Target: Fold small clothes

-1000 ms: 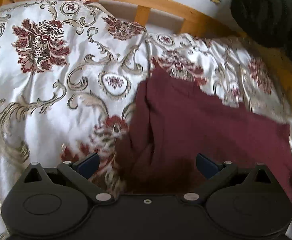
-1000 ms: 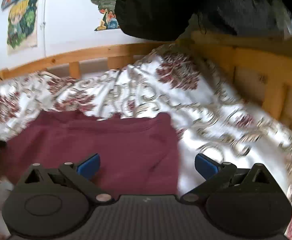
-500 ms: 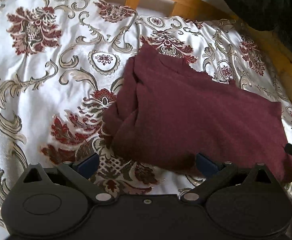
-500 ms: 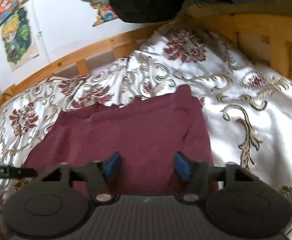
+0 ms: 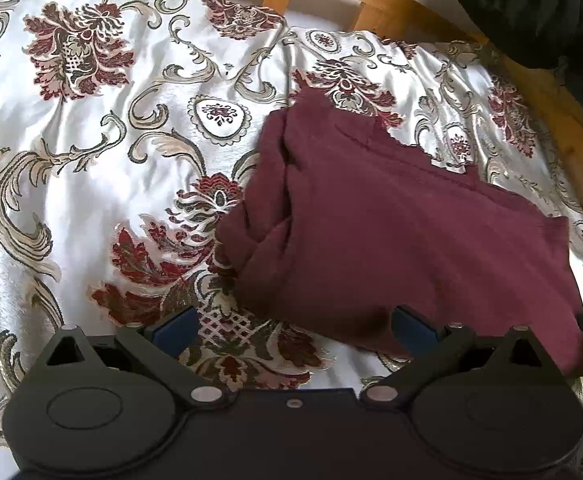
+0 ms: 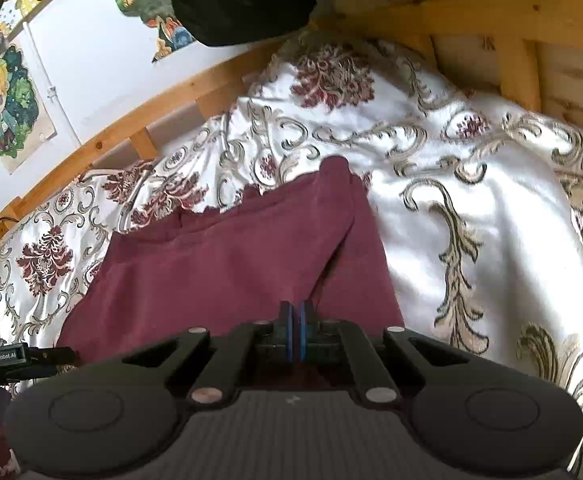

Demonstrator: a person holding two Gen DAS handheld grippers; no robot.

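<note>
Floral bedspread (image 5: 91, 168) under a maroon garment (image 5: 391, 232).
Right gripper (image 6: 296, 332) clamped on its 6 o'clock edge, having just closed; left gripper (image 5: 291, 328) spread apart.

The garment (image 5: 391, 232) in front of me is plain maroon. The bedspread (image 5: 91, 160) is glossy white with dark-red flowers and beige scrolls. My right gripper (image 6: 296, 330) is black with blue pads; the bed frame (image 6: 163, 116) is honey-coloured wood.
</note>
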